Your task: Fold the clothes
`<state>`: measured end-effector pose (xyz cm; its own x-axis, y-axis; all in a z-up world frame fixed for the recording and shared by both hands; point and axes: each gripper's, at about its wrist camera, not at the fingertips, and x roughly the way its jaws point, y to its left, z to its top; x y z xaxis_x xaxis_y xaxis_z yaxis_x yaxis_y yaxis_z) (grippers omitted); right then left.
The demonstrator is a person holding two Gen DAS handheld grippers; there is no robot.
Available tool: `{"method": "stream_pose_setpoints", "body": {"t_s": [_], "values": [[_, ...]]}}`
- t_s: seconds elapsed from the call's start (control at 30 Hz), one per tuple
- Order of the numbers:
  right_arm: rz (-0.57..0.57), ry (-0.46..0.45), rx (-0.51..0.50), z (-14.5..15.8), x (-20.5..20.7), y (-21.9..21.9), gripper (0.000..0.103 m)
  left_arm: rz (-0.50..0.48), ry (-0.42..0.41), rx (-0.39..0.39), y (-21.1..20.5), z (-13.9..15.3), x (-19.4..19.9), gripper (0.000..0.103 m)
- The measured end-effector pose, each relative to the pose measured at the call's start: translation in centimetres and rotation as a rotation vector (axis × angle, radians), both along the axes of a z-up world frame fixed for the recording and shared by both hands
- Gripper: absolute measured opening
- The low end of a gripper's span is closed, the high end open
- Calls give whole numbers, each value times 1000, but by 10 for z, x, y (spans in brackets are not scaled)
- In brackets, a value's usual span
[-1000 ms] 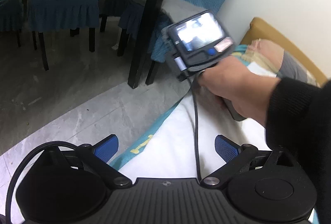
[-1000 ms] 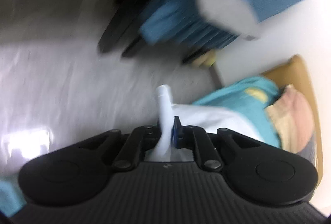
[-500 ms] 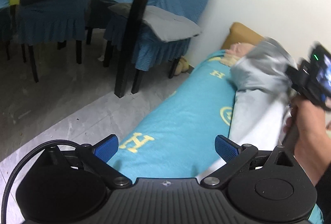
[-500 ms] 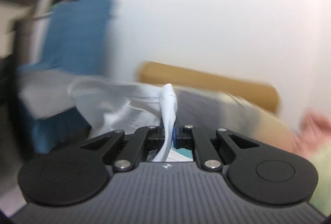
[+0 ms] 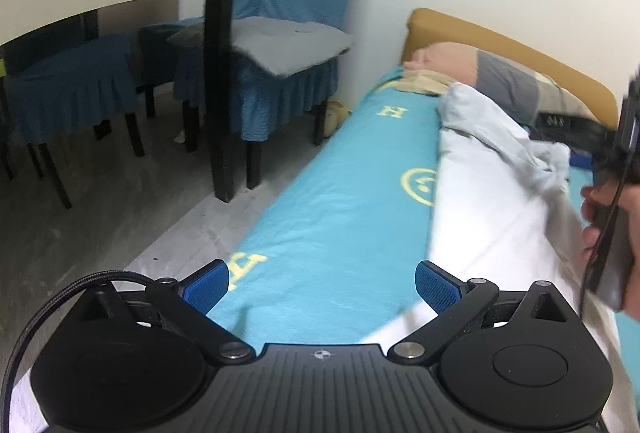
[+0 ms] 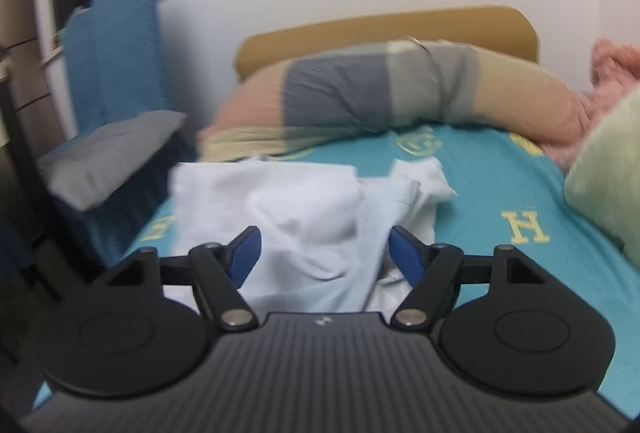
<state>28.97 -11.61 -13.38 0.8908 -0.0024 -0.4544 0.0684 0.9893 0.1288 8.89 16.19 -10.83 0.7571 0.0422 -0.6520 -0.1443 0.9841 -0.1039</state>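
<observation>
The white garment ahead of the right claw is soft, creased matt cloth; the turquoise bedsheet under it looks smooth woven fabric; both claws have matt black ribbed plastic bodies, blue textured pads, shiny metal pivot pins.

light: soft, even indoor — right view motion-blurred | fisheye bending, dark corners — left sharper

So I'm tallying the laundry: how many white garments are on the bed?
1. A white garment lies bunched on the teal sheet near the bed's left edge, below the striped pillow, in front of the right gripper. More could be hidden underneath.
</observation>
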Motion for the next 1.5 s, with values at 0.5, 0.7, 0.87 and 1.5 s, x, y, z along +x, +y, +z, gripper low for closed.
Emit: {"method": "stream_pose_setpoints", "body": {"t_s": [0.5,0.7,0.87,1.5], "values": [[51,-54,-15,142,-179,-16,72,-74,-22,31,-27,29,-37,101],[74,-61,13,158,-256,-35,72,-77,26,-30,-13,44,-52,101],[97,-35,-6,138,-310,-52,72,-118,123,-73,0,52,-54,100],[75,171,230,43,-317,-96,72,-404,563,-61,57,3,-5,79]]}}
